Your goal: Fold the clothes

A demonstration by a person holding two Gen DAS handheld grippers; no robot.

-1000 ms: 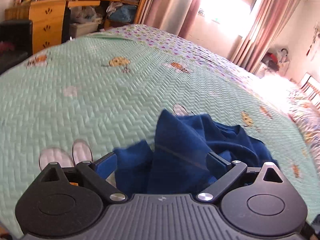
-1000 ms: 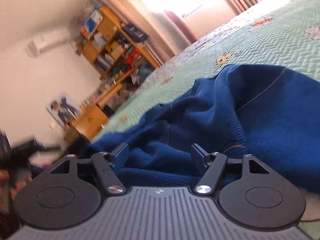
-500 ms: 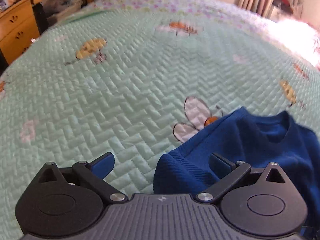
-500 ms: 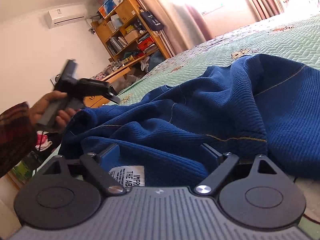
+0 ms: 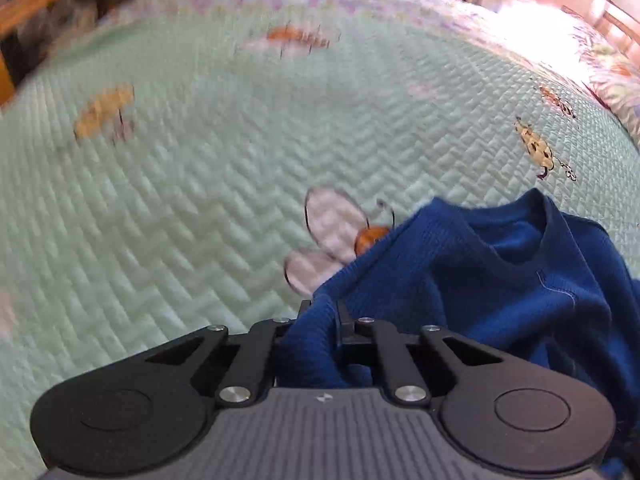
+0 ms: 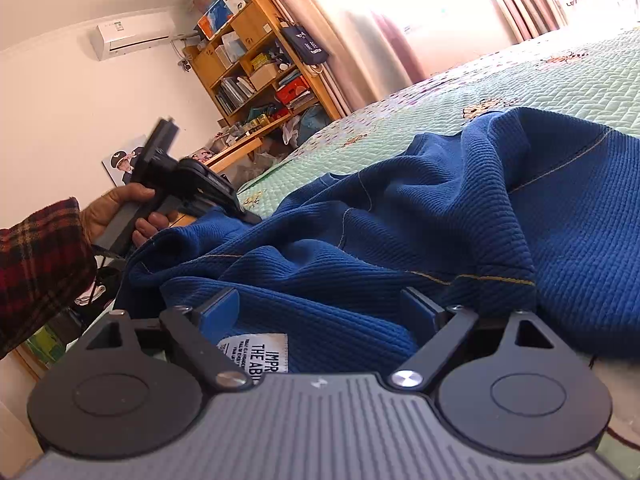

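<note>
A blue sweater (image 6: 440, 232) is seen heaped in loose folds on a bed covered by a pale green quilt (image 5: 180, 200), and every place below is given from that sweater. At its near edge in the right wrist view, the right gripper (image 6: 320, 312) is held with its jaws standing wide apart; ribbed knit and a white printed label (image 6: 256, 354) lie between the blue pads, but no pad is seen pressing on the cloth. At the sweater's far left edge in that view, the left gripper (image 6: 236, 210) is gripped by a hand (image 6: 120, 212) coming out of a red plaid sleeve (image 6: 36, 268). In the left wrist view the left gripper (image 5: 322, 312) is shown with its jaws closed on a bunched fold of the sweater (image 5: 500, 280), near the round neck opening. The knit is thick and finely ribbed, with thin yellowish seam stitching. The quilt is stitched in a herringbone pattern and printed with insects; a bee motif (image 5: 340, 236) is partly covered by the sweater's edge. Beyond the sweater, past the foot of the bed, cluttered wooden shelves (image 6: 256, 64) are seen, with a white air conditioner (image 6: 132, 34) on the wall beside them and pink curtains (image 6: 392, 36) at a bright window.
</note>
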